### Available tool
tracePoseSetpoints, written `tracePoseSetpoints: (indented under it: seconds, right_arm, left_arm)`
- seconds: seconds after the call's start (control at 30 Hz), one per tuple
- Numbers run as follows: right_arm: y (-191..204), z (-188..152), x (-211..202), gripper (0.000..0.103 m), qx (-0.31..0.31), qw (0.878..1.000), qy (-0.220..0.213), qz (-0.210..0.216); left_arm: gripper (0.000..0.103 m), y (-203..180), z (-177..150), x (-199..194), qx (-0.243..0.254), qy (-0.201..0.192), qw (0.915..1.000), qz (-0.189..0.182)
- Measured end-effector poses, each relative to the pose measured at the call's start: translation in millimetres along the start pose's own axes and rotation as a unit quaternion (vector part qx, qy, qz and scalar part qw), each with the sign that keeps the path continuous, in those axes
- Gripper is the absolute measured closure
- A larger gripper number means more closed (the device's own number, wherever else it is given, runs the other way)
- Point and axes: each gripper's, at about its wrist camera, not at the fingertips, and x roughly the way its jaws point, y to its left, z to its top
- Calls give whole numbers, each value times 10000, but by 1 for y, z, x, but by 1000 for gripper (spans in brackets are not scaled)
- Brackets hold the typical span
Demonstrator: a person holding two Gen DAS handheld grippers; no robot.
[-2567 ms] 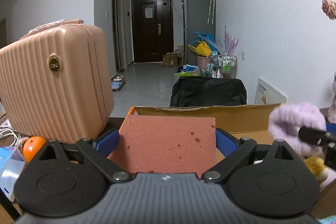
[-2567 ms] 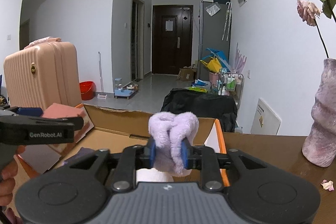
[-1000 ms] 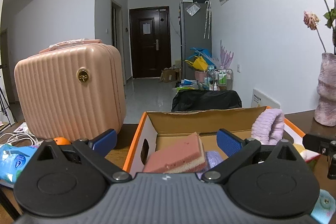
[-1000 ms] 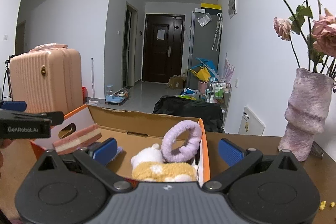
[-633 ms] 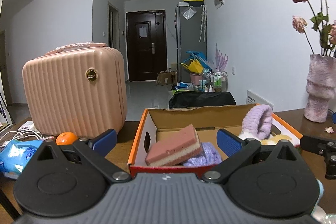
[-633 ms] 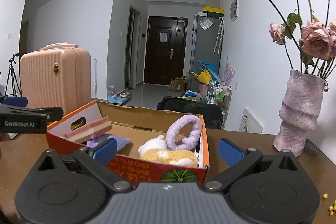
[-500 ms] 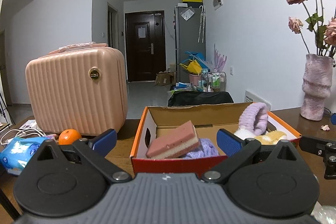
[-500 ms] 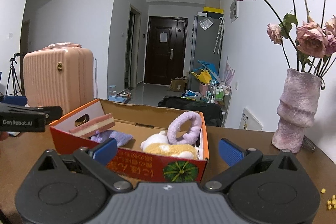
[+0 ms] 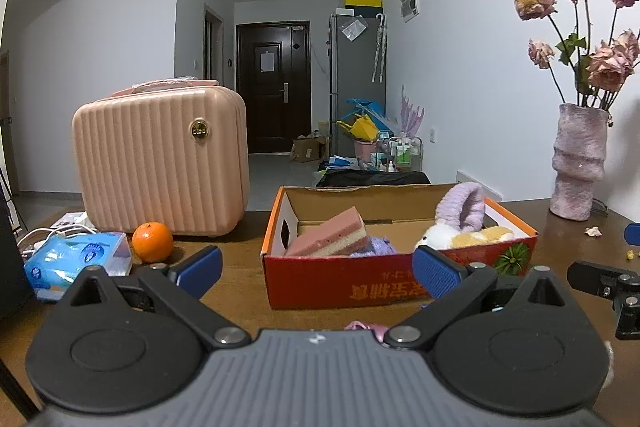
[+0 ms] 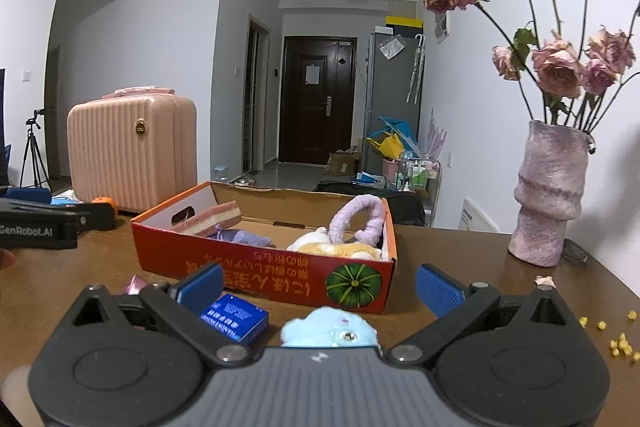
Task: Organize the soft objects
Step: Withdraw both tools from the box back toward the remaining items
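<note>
Both units sit back from the red cardboard box (image 9: pixel 352 287) on the brown desk (image 10: pixel 460 259). My left hand-held gripper (image 9: pixel 318 269) is released, blue pads wide apart with nothing between them. My right hand-held gripper (image 10: pixel 318 285) is likewise spread and empty.

Box contents as I read them: pink sponge (image 9: pixel 330 233) leaning tilted against the left inner wall, resting on a purple knitted piece (image 9: pixel 374 247); a lilac fluffy band (image 10: pixel 360 217) standing up in the right half, against a white-and-yellow plush toy (image 9: pixel 460 235).

Outside the box, on the desk close to my right unit: a light blue plush (image 10: pixel 330 327) just below the pads, and a small blue packet (image 10: pixel 234 315) beside the left pad. A pink item (image 9: pixel 364 327) shows at the left unit's edge; I cannot tell what it is.

Left of the box: orange (image 9: pixel 153 242), tissue pack (image 9: pixel 76 259), pink suitcase (image 9: pixel 160 159). Right: vase of dried roses (image 10: pixel 546 195).
</note>
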Motion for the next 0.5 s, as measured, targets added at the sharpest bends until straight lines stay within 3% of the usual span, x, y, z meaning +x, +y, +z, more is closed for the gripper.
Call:
tracePoseSetpoints:
  seconds: [0.5]
  right_arm:
    - [11,-28,-56,0,116,9999,-23,-64]
  left_arm:
    - [0,-11,-23,-58,145,71,9998,-96]
